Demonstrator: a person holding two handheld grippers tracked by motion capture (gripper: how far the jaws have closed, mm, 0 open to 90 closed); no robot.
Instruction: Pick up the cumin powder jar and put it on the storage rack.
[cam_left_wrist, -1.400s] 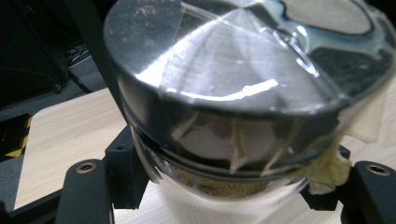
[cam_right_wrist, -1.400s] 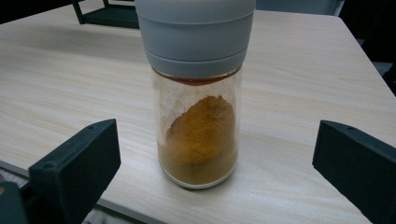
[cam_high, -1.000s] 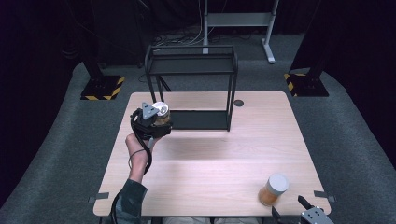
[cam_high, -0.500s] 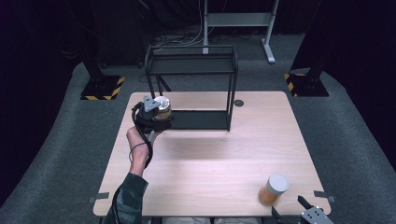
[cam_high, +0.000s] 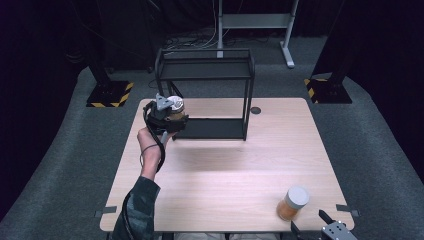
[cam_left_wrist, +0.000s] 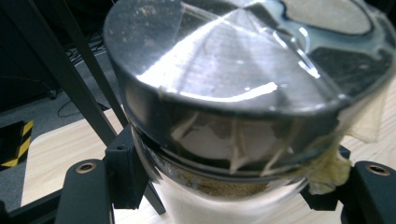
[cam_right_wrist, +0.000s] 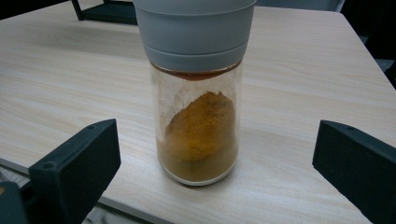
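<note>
spice jar held up at the rack's left end

the spice jar (cam_high: 174, 106) with the shiny lid is pinched in the left tongs (cam_high: 167, 116), lifted clear of the table (cam_high: 220, 170) near its far left corner, just in front of the left legs of the black wire rack (cam_high: 205, 90). in the left gripper view the jar (cam_left_wrist: 243, 116) sits between the two black jaws, whose pads press on its glass just under the lid; pale powder shows inside. the person's left hand (cam_high: 150, 140) and sleeve come up from the near left edge.

a second jar (cam_high: 292, 203), grey-lidded and holding orange powder, stands upright near the table's near right corner. the right tongs (cam_high: 325, 225) hang at that near edge, spread wide and pointing at it; in the right gripper view the jar (cam_right_wrist: 196, 102) stands between the open jaws, untouched.
</note>
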